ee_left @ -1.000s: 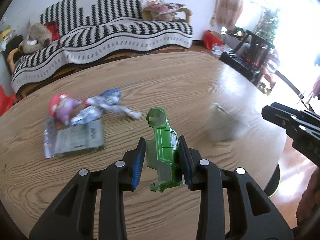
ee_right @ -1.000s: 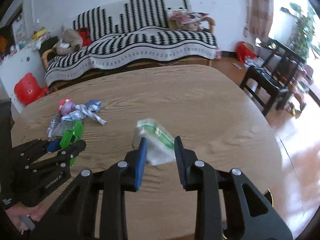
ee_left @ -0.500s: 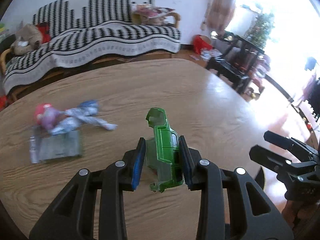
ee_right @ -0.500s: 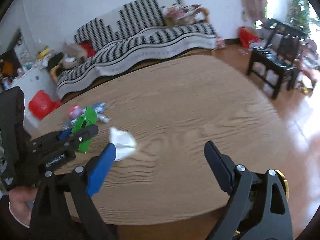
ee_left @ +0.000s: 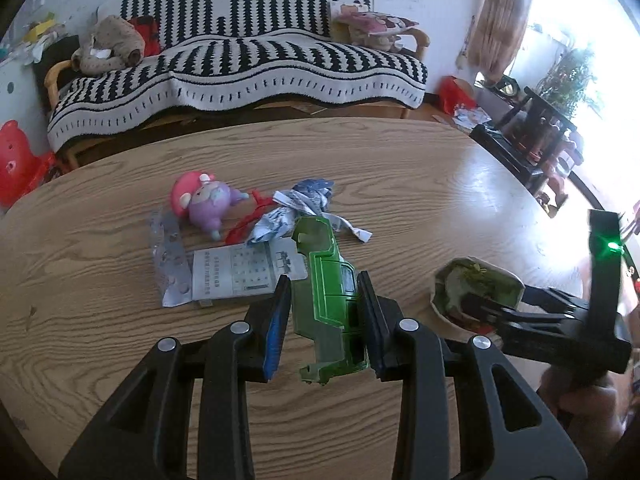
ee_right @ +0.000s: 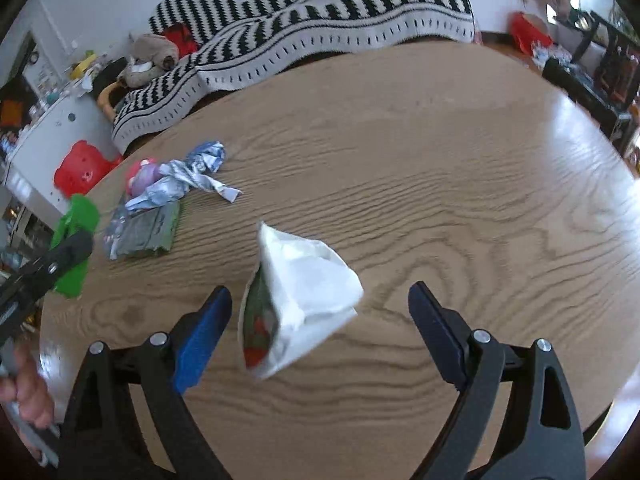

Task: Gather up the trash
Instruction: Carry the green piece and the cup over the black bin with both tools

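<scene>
Clamping a green plastic toy-car shell (ee_left: 328, 300), the left tongs (ee_left: 324, 320) hover above the wooden tabletop (ee_right: 440, 200). Right tongs (ee_right: 320, 336) gape wide around a white snack bag (ee_right: 300, 300); crumpled wrapper (ee_left: 300, 208), flat packet (ee_left: 224, 276) and pink toy (ee_left: 204, 204) lie beyond.

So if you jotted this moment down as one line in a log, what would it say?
left gripper: shut on green plastic piece | right gripper: open around white wrapper | table: more litter left
</scene>
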Demonstrator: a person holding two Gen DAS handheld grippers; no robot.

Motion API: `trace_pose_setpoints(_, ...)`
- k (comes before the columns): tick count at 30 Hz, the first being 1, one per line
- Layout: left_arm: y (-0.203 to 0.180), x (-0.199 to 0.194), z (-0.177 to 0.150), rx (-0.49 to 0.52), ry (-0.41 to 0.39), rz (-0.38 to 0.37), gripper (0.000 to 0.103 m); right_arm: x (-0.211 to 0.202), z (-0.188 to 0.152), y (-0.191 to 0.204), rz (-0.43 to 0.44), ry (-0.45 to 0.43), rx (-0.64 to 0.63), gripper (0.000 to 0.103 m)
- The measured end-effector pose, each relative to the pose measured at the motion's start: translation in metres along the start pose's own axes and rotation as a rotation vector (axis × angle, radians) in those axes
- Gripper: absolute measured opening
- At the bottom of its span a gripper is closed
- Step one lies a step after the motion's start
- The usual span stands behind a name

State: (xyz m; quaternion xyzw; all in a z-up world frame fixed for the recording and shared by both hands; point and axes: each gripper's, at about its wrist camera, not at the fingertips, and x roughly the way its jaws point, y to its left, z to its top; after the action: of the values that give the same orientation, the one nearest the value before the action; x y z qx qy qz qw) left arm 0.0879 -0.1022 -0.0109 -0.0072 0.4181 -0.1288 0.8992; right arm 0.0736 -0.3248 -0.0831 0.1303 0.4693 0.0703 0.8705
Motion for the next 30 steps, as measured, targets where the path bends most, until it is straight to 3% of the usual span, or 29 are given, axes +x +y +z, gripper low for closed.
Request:
trace_pose_setpoints(1, -0.002, 0.0, 0.0, 0.006, 0.0, -0.003, 0.033, 0.004, 0.001, 0.0, 0.007, 0.005, 0.007, 0.072)
trace_pose_setpoints(2, -0.005, 0.001, -0.001, 0.013, 0.001, -0.005, 0.033, 0.006, 0.001, -0.001, 0.008, 0.011, 0.008, 0.053)
trace_pose_setpoints(3, -0.01, 0.001, -0.002, 0.022, 0.002, -0.007, 0.033, 0.007, 0.003, -0.001, 0.013, 0.017, 0.006, 0.05)
trace_pose_setpoints(8, -0.033, 0.008, -0.001, 0.057, 0.01, -0.022, 0.033, -0.018, 0.002, -0.001, -0.016, -0.038, -0.033, 0.05)
trace_pose_setpoints(14, -0.082, 0.016, -0.004, 0.112, 0.02, -0.074, 0.033, -0.069, -0.008, -0.028, -0.054, -0.105, -0.026, 0.05)
trace_pose_setpoints(30, -0.259, 0.037, -0.049, 0.297, 0.059, -0.286, 0.033, -0.2, -0.083, -0.185, -0.271, -0.229, 0.18, 0.05)
